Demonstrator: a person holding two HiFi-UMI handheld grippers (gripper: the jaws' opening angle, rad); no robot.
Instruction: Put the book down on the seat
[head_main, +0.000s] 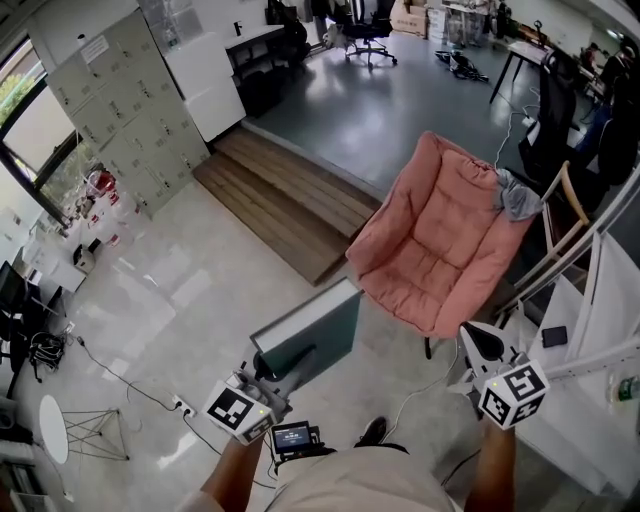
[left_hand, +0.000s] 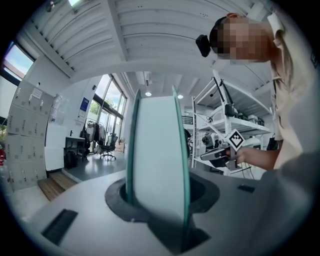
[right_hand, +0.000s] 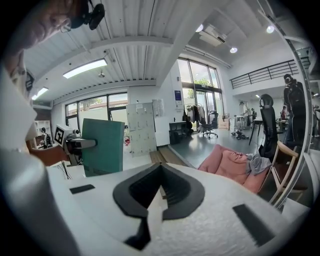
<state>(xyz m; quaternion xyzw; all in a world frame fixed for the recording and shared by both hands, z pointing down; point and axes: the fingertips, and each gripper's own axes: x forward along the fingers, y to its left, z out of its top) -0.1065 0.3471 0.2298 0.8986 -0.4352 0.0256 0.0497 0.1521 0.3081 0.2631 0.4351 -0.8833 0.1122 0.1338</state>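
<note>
A thin teal-covered book (head_main: 310, 335) stands on edge in my left gripper (head_main: 288, 368), whose jaws are shut on its lower end. In the left gripper view the book (left_hand: 160, 160) rises straight out of the jaws and fills the middle. The pink cushioned chair (head_main: 440, 250) stands just ahead and to the right of the book, its seat bare. My right gripper (head_main: 478, 345) hovers by the chair's near right corner, shut with nothing in it. The right gripper view has the book (right_hand: 102, 145) at left and the chair (right_hand: 232, 165) at right.
A grey cloth (head_main: 518, 195) hangs on the chair's right top corner. A wooden frame (head_main: 565, 215) and a white shelf unit (head_main: 595, 320) stand close on the right. A wooden step (head_main: 290, 205) lies beyond the chair, lockers (head_main: 130, 100) at far left. Cables trail on the floor (head_main: 130, 385).
</note>
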